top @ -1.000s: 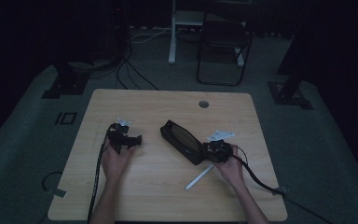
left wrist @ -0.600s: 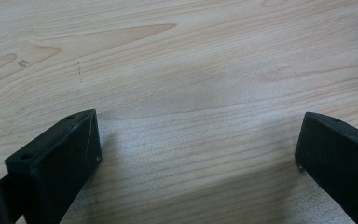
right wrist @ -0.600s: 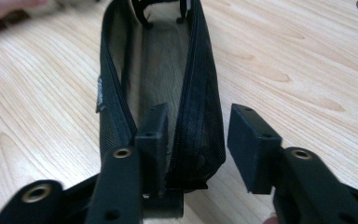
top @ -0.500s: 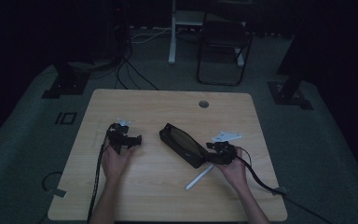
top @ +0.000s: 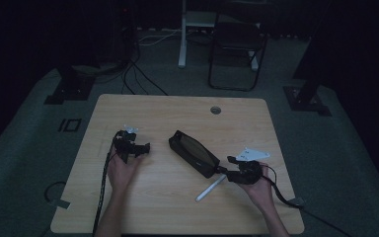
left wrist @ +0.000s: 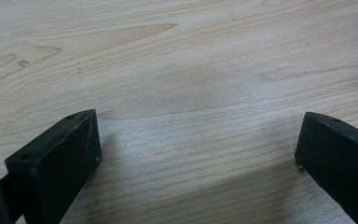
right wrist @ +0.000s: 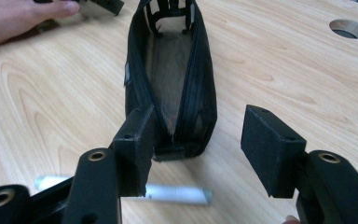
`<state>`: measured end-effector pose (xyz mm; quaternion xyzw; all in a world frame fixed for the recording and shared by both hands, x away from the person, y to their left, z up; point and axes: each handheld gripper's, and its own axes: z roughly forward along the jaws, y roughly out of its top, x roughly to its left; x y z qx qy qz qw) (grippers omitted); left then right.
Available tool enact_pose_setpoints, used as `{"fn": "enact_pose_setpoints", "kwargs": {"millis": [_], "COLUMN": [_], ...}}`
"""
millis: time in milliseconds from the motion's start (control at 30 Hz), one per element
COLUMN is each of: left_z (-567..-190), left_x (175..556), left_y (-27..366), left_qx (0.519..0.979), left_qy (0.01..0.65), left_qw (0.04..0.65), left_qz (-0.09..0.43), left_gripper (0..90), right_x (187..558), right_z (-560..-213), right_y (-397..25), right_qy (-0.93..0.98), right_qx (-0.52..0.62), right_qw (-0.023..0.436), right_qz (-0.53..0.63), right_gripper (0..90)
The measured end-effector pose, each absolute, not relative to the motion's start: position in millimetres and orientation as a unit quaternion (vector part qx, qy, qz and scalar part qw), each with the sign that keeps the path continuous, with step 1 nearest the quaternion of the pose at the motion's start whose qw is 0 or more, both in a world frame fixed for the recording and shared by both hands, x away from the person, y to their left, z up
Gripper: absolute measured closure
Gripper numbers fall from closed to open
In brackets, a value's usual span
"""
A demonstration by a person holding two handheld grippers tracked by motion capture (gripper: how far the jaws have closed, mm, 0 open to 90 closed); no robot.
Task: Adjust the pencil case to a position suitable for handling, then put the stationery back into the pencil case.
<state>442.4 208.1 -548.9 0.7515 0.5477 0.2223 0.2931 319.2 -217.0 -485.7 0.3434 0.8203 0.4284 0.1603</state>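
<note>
Overhead plus close views (perhaps dim)

A dark chair (top: 237,47) and a white post (top: 182,34) are seen on the grey floor (top: 24,148) beyond the worktop (top: 177,207). Cables (top: 138,74) are strewn left of the post. A round hole (top: 215,109) is cut near the worktop's far edge.

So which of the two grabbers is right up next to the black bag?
The right gripper, at the near end of the open black pouch, above the white pen. The left gripper sits apart over bare table.
</note>
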Motion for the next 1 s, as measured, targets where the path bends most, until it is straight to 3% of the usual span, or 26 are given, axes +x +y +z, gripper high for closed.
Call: {"fn": "enact_pose_setpoints", "kwargs": {"millis": [667, 1000], "left_z": [-549, -549], "left_x": [442, 442], "left_y": [208, 208], "left_qx": [0.751, 0.751], "left_qy": [0.548, 0.548], "left_qw": [0.293, 0.293], "left_qz": [0.222, 0.222], "left_gripper": [0.5, 0.5], "right_x": [300, 297], "right_z": [-515, -529], "right_y": [-221, -202], "right_qy": [0.842, 0.86], "right_qx": [0.287, 0.242], "right_qw": [0.138, 0.115], "right_qz": [0.436, 0.434], "right_gripper": [23.2, 24.5]}}
